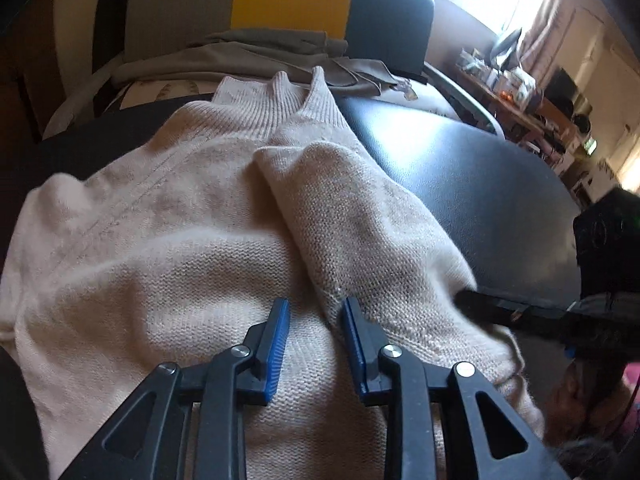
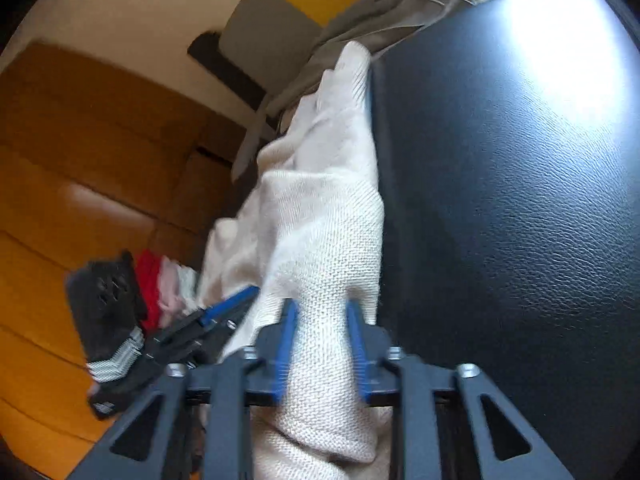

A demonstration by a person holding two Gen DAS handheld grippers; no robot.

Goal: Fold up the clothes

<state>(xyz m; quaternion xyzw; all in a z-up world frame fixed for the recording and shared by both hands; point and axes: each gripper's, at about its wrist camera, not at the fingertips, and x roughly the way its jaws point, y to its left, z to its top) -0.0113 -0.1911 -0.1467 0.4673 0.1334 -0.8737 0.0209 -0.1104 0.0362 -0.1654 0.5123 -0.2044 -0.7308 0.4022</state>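
We are partway through folding the cream knitted sweater [image 1: 168, 240], which lies spread on the dark, grained leather-like surface [image 1: 460, 184] with its ribbed cuffs [image 1: 296, 96] pointing away from us toward a heap of grey-brown cloth [image 1: 248, 56]. One sleeve [image 1: 360, 216] is already laid in over the body, so we judge the step in hand to be the side fold: bringing the sweater's right edge across the chest. Our left gripper [image 1: 316, 340] hovers low over the knit with its blue-padded jaws spread and nothing between them, sitting right beside the sleeve's seam. Our right gripper [image 2: 322, 344] has a thick gather of the sweater's edge [image 2: 320, 240] running up between its blue pads [image 2: 286, 344]; the pads look to be in contact with the cloth on both sides, so we read it as pinching the knit, though motion blur leaves the firmness of the grip uncertain. In the left view that same tool enters as a dark bar [image 1: 516, 312] at the sleeve's outer edge. Next, we think, the left jaws should close on the fabric beside the seam, so both hands can lift and carry the edge over evenly without dragging the tucked sleeve out of place.
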